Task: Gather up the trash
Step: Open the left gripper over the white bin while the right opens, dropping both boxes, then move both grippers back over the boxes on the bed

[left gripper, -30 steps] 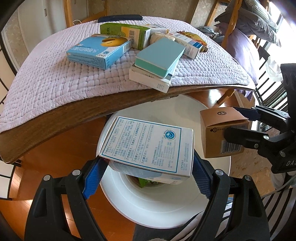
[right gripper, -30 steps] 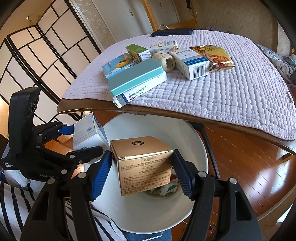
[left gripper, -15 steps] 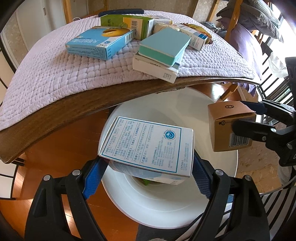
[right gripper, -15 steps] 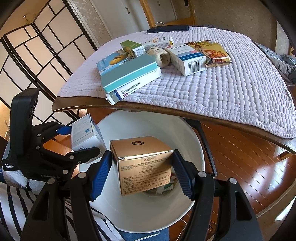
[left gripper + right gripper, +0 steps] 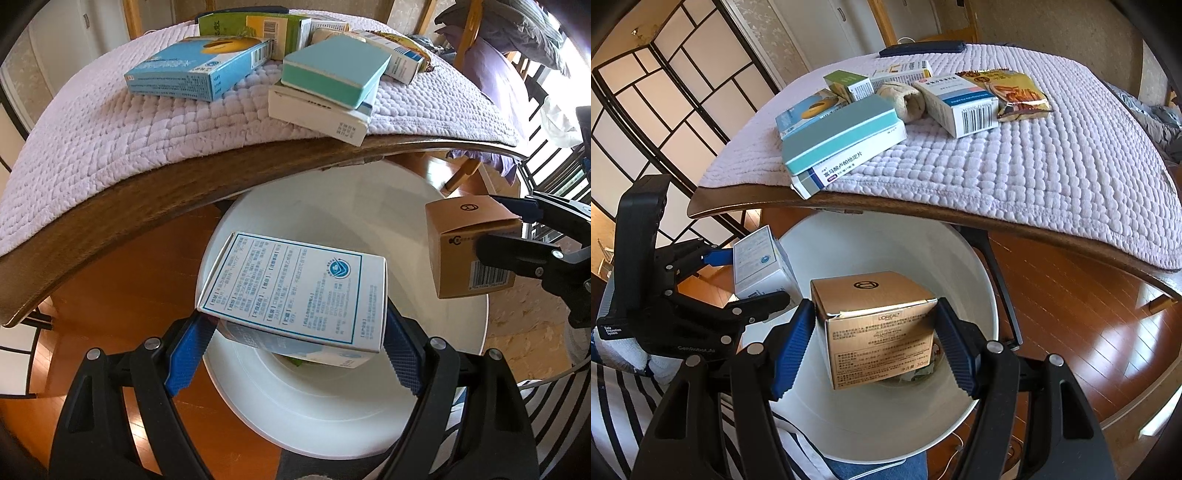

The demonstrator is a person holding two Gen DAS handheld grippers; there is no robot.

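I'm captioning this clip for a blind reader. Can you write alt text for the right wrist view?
The right gripper holds a tan carton above a white bin on the floor, while the left gripper holds a white box at the bin's left rim. Behind, a table with a quilted cloth carries more boxes and a snack bag.

A white box [image 5: 295, 291] printed in blue text sits between blue ribbed pads [image 5: 188, 354]. The tan carton [image 5: 879, 328] carries a black logo. The bin [image 5: 424, 387] is plain white, the quilt [image 5: 1052, 155] pale lilac with a bumpy grid, the floor [image 5: 1089, 314] reddish-brown planks.
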